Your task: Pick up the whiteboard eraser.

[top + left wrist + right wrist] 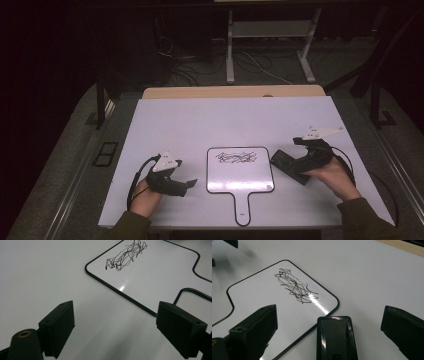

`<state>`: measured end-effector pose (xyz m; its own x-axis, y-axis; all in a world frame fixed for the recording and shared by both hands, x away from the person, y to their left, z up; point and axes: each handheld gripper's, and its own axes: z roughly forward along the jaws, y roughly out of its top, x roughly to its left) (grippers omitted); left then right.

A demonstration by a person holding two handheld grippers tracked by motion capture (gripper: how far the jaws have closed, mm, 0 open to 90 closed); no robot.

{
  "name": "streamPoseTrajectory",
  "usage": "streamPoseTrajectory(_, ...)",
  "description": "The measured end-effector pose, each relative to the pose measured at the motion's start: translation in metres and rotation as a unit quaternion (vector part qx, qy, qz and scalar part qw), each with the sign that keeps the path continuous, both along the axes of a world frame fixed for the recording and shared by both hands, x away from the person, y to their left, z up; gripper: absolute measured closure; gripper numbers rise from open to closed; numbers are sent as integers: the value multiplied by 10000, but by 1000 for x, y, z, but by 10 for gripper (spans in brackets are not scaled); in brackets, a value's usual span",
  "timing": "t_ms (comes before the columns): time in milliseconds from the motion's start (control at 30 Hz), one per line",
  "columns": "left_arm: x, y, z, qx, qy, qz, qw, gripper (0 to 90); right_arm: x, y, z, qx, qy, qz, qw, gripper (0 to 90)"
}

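Eraser (337,338) at whiteboard's (240,175) 3 o'clock: light, rigid, slick plastic; grab across long sides. Right gripper (332,337) jaws apart straddling it; left gripper (115,332) apart, empty.

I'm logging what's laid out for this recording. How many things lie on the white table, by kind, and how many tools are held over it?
Handled whiteboard, with black scribble: 1
Black eraser lying right of the board: 1
Hand-held tool, left tool and right tool, both open: 2
Total: 4
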<state>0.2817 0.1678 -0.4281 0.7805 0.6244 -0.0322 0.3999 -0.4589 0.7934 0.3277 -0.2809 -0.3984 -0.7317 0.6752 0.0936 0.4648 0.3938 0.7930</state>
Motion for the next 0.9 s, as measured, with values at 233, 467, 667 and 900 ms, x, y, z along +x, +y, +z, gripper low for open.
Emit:
streamPoseTrajectory(233, 0, 1, 0, -21, -14, -40, 10000, 141, 5, 1, -4, -208, 46, 34, 9998, 48)
streamPoseTrajectory(467, 0, 1, 0, -13, -31, -54, 10000, 141, 4, 1, -9, -475, 198, 66, 9987, 49)
streamPoseTrajectory(667, 0, 2, 0, 34, -37, -80, 10000, 141, 3, 0, -14, -729, 350, 14, 9967, 60)
streamPoseTrajectory(900, 0, 2, -1, 59, -26, -97, 9999, 141, 1, -1, -17, -915, 454, 38, 9948, 126)
